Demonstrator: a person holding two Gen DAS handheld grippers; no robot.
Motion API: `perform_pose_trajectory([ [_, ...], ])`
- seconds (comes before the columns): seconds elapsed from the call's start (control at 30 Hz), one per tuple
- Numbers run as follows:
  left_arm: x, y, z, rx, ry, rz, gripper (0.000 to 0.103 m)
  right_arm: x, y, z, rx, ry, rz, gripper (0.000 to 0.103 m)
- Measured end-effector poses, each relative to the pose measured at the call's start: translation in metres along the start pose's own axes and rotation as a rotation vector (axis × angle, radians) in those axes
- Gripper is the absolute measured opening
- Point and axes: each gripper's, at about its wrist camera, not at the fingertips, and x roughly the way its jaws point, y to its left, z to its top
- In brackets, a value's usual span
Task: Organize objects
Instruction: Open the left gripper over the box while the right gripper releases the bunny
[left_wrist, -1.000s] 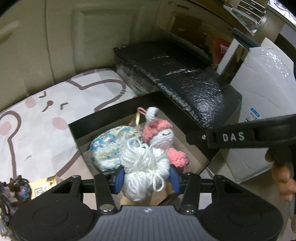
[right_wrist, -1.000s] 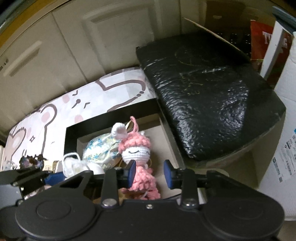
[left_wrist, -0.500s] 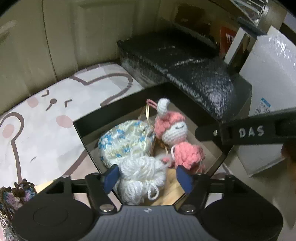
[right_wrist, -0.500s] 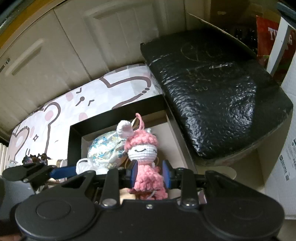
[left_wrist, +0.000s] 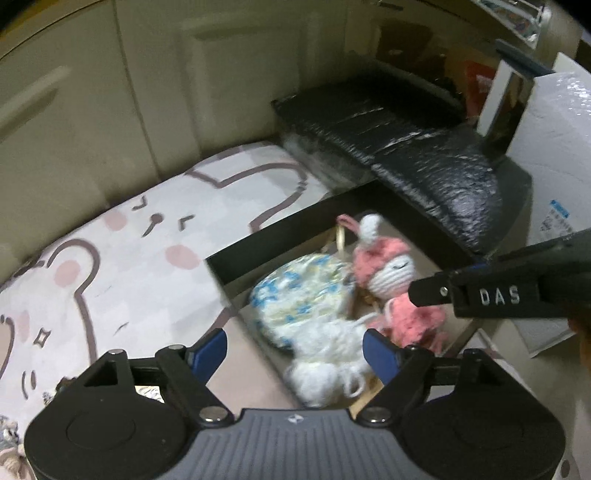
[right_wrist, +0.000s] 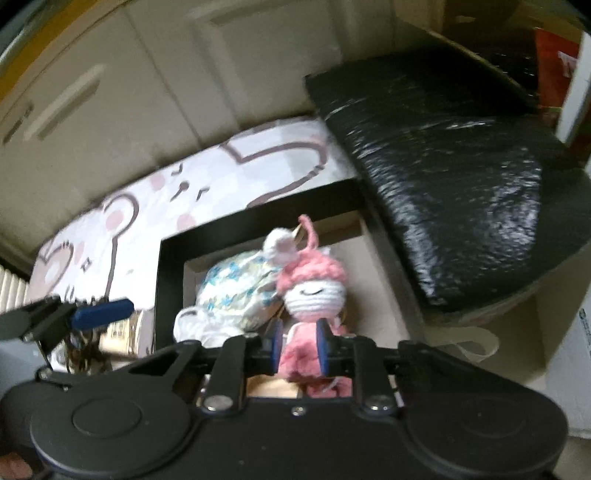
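right gripper (right_wrist: 299, 345) pinching pink doll (right_wrist: 314, 295) inside box (right_wrist: 170, 254) | left gripper (left_wrist: 295, 349) spreading empty above white yarn (left_wrist: 325, 350), box's 7 o'clock | risk: soft doll slipping or snagging yarn at 9 o'clock

— Where could tongs get into the black box (right_wrist: 258, 221)?

— From above, at its far right corner — bare cardboard floor (right_wrist: 373, 280) shows there. The rest is filled: floral pouch (right_wrist: 236, 291), white yarn (left_wrist: 328, 354), pink crochet doll (right_wrist: 314, 295).

— And around it?

— The black wrapped package (right_wrist: 461, 155) crowds the right wall. To the left, the bear-print mat (left_wrist: 129, 258) lies bare up to the cabinet doors (left_wrist: 147, 92).
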Motion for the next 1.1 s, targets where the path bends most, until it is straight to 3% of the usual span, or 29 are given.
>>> perform_pose_trajectory([
  [0.17, 0.015, 0.007, -0.004, -0.01, 0.055, 0.021, 0.081, 0.015, 0.009, -0.006, -0.079, 0.043, -0.075, 0.017],
  [0.3, 0.021, 0.011, -0.004, -0.047, 0.052, 0.011, 0.084, 0.018, 0.012, -0.008, -0.134, 0.062, -0.122, 0.017],
  [0.4, 0.026, 0.013, -0.005, -0.054, 0.043, 0.044, 0.086, 0.02, 0.016, -0.012, -0.196, 0.075, -0.172, 0.018],
  [0.63, 0.033, 0.019, -0.006, -0.084, 0.041, 0.1, 0.087, 0.019, 0.008, -0.009, -0.193, 0.048, -0.259, 0.019],
  [0.9, 0.023, 0.015, -0.002, -0.072, 0.022, 0.101, 0.086, 0.006, 0.003, -0.004, -0.117, -0.007, -0.223, 0.019],
  [1.1, 0.013, 0.015, 0.0, -0.101, 0.0, 0.072, 0.086, 0.001, 0.002, -0.002, -0.057, -0.009, -0.077, 0.017],
])
